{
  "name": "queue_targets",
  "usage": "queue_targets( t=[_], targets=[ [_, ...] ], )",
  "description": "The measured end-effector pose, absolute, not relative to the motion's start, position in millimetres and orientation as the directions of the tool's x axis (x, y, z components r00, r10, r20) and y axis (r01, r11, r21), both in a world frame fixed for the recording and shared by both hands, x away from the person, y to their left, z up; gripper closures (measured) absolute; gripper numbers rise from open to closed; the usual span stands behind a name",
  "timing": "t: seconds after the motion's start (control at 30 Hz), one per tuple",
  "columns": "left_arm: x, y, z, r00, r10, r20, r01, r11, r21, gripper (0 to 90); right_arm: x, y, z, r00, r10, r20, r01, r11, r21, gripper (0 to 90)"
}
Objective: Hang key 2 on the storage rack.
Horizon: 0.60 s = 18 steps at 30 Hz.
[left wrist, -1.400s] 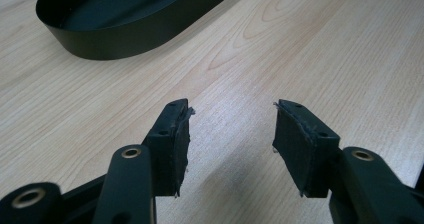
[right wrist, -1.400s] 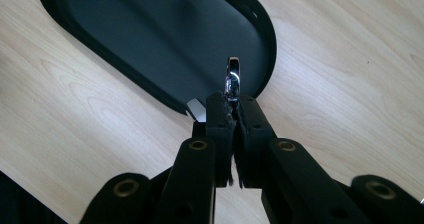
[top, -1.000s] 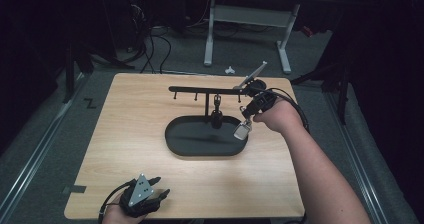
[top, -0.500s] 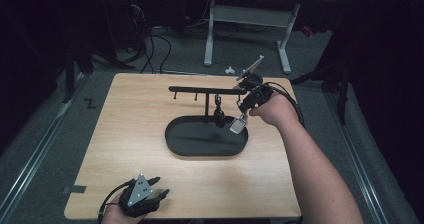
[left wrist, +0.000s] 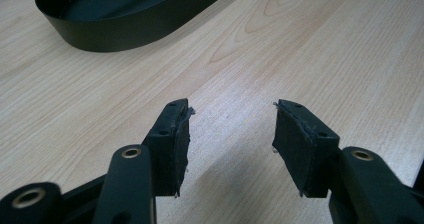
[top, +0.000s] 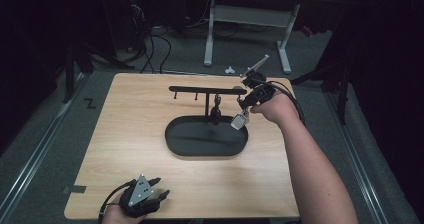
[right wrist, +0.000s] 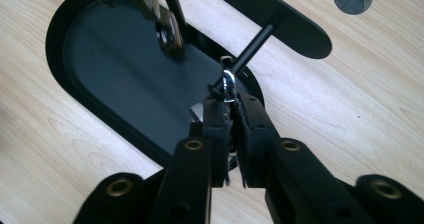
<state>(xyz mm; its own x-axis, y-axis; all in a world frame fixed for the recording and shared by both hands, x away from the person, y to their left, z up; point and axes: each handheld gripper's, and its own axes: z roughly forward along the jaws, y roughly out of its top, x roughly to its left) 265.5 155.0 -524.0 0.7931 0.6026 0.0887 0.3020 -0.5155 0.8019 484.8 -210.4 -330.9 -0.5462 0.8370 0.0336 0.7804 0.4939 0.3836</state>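
My right gripper [right wrist: 231, 115] is up at the right end of the black hanger stand [top: 207, 89], over the right edge of the oval black tray [top: 206, 146] that forms its base. Its jaws are nearly together on a small metal ring [right wrist: 228, 78] with a tag hanging below it [top: 239, 120]. They have just been easing apart a little, and the ring is between the pads at the tips. In the right gripper view the ring sits right at the end of a thin black peg [right wrist: 255, 43] coming off the stand's crossbar; I can't tell if it's hooked over the peg or just touching it. A 2nd keyring [right wrist: 167, 29] hangs from another peg nearer the post, above the tray floor.

My left gripper [left wrist: 231, 129] is at the near left edge of the wooden table [top: 130, 134], well apart from the stand. Jaws stand wide, nothing between them, bare wood under the pads.
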Motion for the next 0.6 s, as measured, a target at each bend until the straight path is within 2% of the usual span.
queue_targets(
  t=[0.17, 0.2, 0.6],
  targets=[
    [265.5, 155.1, -524.6, 0.795, 0.601, 0.087, 0.305, -0.519, 0.799, 48.4, 486.1, -209.5, -336.0, -0.547, 0.837, -0.010, 0.768, 0.506, 0.393, 78.0],
    [265.5, 155.2, -524.5, 0.794, 0.601, 0.088, 0.304, -0.519, 0.799, 48.4, 487.4, -209.8, -339.3, -0.536, 0.843, -0.044, 0.771, 0.510, 0.381, 73.6],
    [265.0, 157.3, -524.9, 0.793, 0.603, 0.084, 0.309, -0.516, 0.799, 48.3, 478.4, -223.0, -359.2, -0.493, 0.869, -0.041, 0.797, 0.470, 0.380, 63.0]
  ],
)
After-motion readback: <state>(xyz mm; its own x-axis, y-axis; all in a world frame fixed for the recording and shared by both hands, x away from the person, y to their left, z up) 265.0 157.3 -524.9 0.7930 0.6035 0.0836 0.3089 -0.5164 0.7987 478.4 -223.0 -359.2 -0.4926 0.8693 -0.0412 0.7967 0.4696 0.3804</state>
